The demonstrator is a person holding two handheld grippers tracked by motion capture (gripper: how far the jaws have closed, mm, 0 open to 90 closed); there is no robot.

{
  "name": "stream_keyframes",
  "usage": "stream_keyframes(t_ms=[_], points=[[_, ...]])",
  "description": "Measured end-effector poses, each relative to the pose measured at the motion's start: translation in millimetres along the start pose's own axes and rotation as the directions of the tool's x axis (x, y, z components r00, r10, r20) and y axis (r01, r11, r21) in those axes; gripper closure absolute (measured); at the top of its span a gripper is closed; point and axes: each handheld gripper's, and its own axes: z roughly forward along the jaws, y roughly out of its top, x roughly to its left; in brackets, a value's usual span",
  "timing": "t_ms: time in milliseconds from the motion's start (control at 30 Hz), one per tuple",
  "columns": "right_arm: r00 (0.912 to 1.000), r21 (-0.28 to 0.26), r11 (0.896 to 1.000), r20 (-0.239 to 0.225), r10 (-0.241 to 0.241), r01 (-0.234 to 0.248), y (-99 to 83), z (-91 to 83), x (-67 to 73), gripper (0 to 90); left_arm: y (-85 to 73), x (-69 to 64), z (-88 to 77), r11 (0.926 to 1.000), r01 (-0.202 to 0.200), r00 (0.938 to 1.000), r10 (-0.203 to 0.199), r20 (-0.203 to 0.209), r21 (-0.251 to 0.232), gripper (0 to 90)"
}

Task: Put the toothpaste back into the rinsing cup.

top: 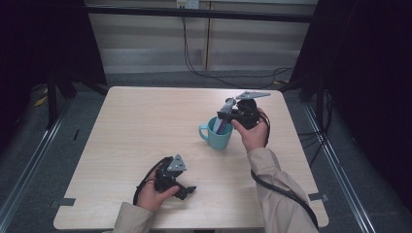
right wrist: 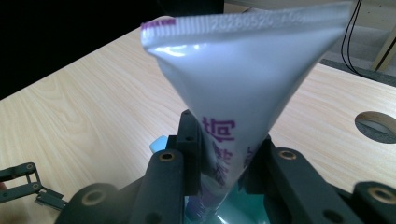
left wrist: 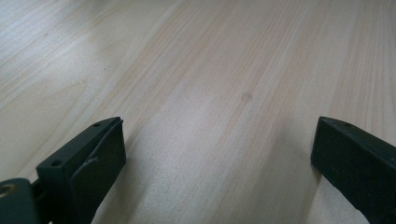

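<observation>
Fingers of left gripper (top: 187,190): black, spread wide apart, nothing between them; in the left gripper view one finger (left wrist: 88,163) stands at lower left, the other at lower right, with bare wood between.
Left gripper place: lower left of centre in the high view, low over the table (top: 136,126), held by the left hand (top: 151,194).
Mug (top: 217,136): teal, upright, handle toward the left, at centre of the high view, on the table.
Tube (right wrist: 243,93): white toothpaste tube with purple print, crimped end up, lower end inside the mug.
Fingers of right gripper (top: 224,115): closed on the tube, pressing it from both sides in the right gripper view.
Right gripper place: right of centre, just above the mug, held by the right hand (top: 253,136).
Table hole (right wrist: 376,125): round, at right edge of the right gripper view.
</observation>
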Motion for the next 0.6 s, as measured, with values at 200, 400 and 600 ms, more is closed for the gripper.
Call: stream_keyframes(t_ms=[200,400,600], points=[[0.9999,0.007,1.0,0.0,-0.011,0.011,-2.3,4.1,2.4,74.0,0.1,0.0,-0.3,1.0,-0.001,1.0,0.001,0.0,0.004,2.8],[0.9999,0.016,1.0,0.002,-0.01,0.01,-6.6,6.3,1.9,73.9,-0.1,-0.2,0.0,1.0,0.001,1.0,-0.001,-0.001,0.0,2.9],[1.0,0.007,1.0,0.004,-0.007,0.007,-7.9,5.9,0.6,73.7,0.0,-0.1,-0.3,1.0,0.0,1.0,0.0,-0.001,0.003,2.9]])
